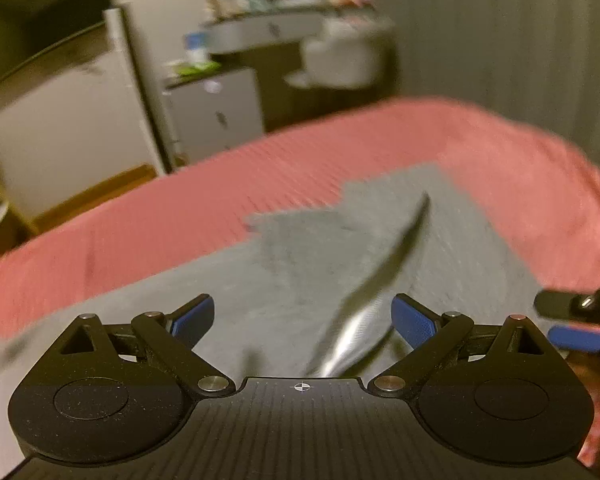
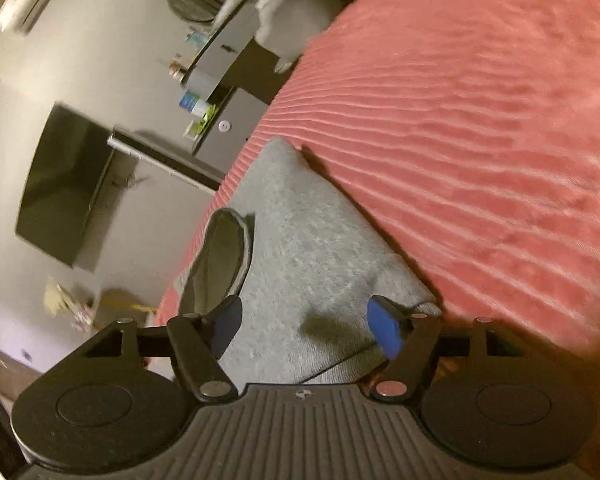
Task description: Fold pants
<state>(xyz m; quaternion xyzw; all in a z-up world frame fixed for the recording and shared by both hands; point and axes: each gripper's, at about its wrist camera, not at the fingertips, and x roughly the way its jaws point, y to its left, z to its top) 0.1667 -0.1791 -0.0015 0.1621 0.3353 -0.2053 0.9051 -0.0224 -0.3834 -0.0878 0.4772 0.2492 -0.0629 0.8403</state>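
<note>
Grey pants (image 1: 340, 256) lie on a pink bedspread (image 1: 204, 200), with a raised fold running up their middle. My left gripper (image 1: 302, 320) is open just above the near part of the pants, holding nothing. The right gripper shows at the right edge of the left wrist view (image 1: 576, 320). In the right wrist view the pants (image 2: 300, 248) stretch away along the bed's edge, and my right gripper (image 2: 306, 326) is open over their near end, jaws apart and empty. The other gripper's dark body (image 2: 220, 256) sits to its left on the pants.
The pink bedspread (image 2: 480, 140) covers the whole bed. Beyond the bed are a small grey fridge (image 1: 216, 116), a shelf with clutter (image 1: 268, 28), a white hanging cloth (image 1: 340, 56) and a dark wall screen (image 2: 64, 184).
</note>
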